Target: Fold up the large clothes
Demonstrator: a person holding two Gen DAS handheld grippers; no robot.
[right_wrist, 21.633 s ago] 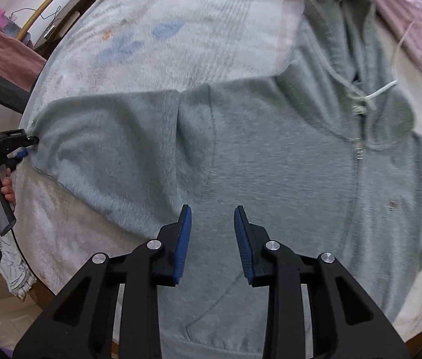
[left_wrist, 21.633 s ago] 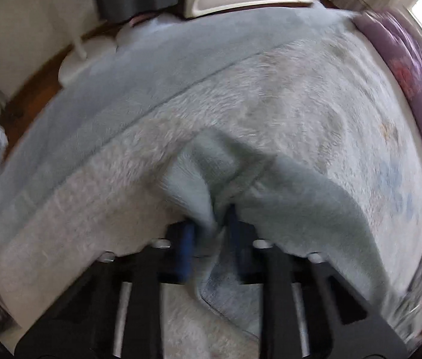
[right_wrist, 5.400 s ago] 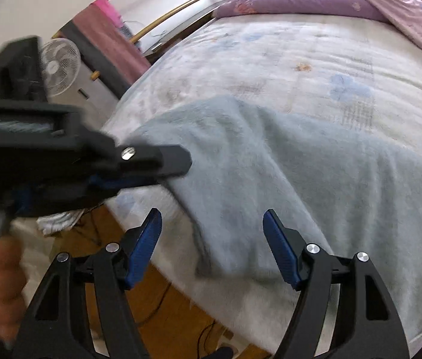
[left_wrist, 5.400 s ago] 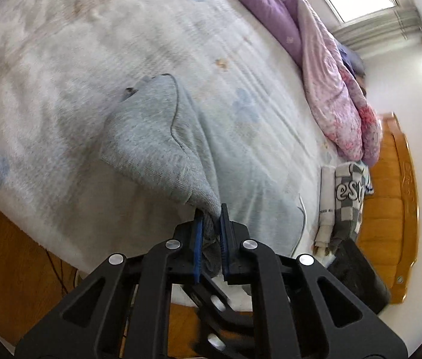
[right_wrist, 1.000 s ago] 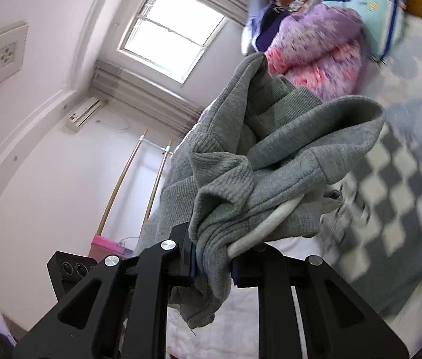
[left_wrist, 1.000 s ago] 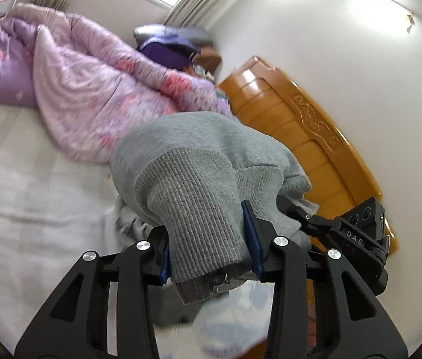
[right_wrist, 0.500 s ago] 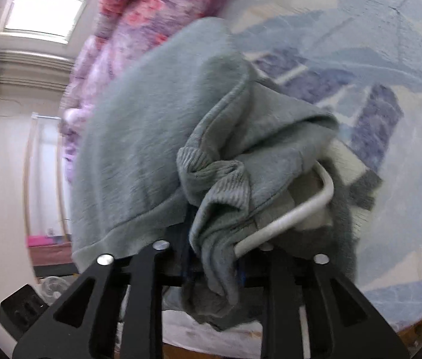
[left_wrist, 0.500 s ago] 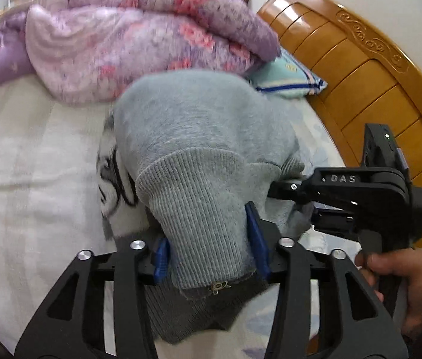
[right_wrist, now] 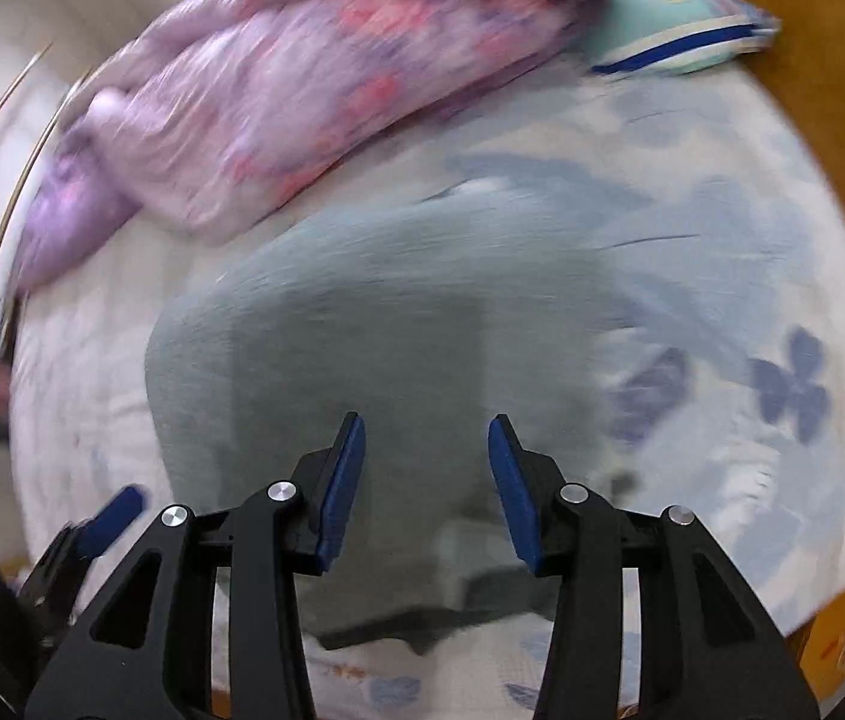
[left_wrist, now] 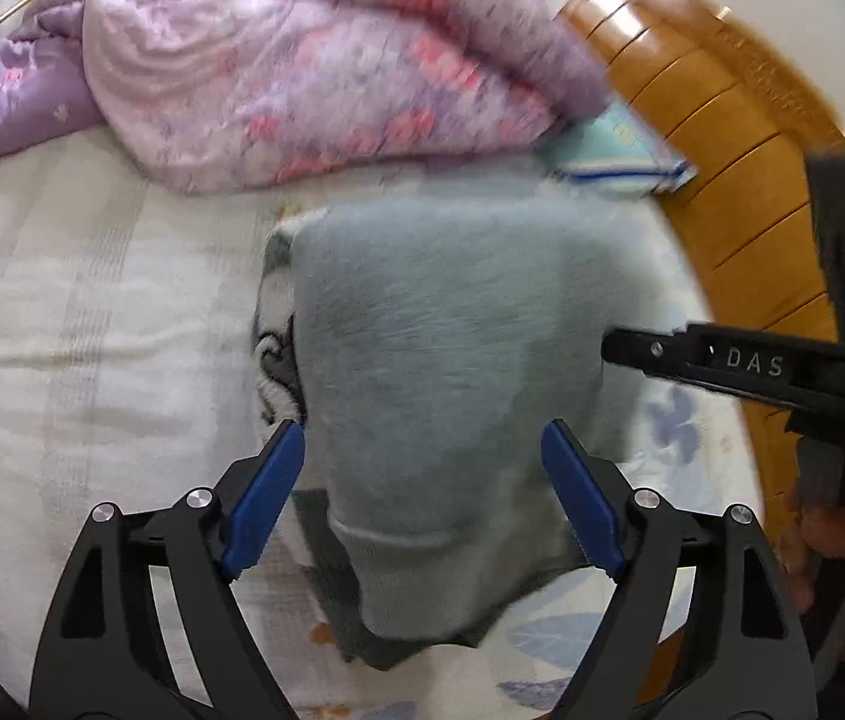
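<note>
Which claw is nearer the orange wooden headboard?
Right. Right claw: orange wooden headboard side of the folded grey hoodie; left claw: far side. Both jaws have just been opening, nothing between them.

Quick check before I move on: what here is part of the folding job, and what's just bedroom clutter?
Job:
- grey hoodie, folded, lying on another folded garment
- left claw, open
- right claw, open

Lying about:
- purple quilt
- teal pillow
- headboard
- bed sheet

Both grippers are black open-framed tools with silver screws, blue-padded fingers, and white "DAS" lettering.
</note>
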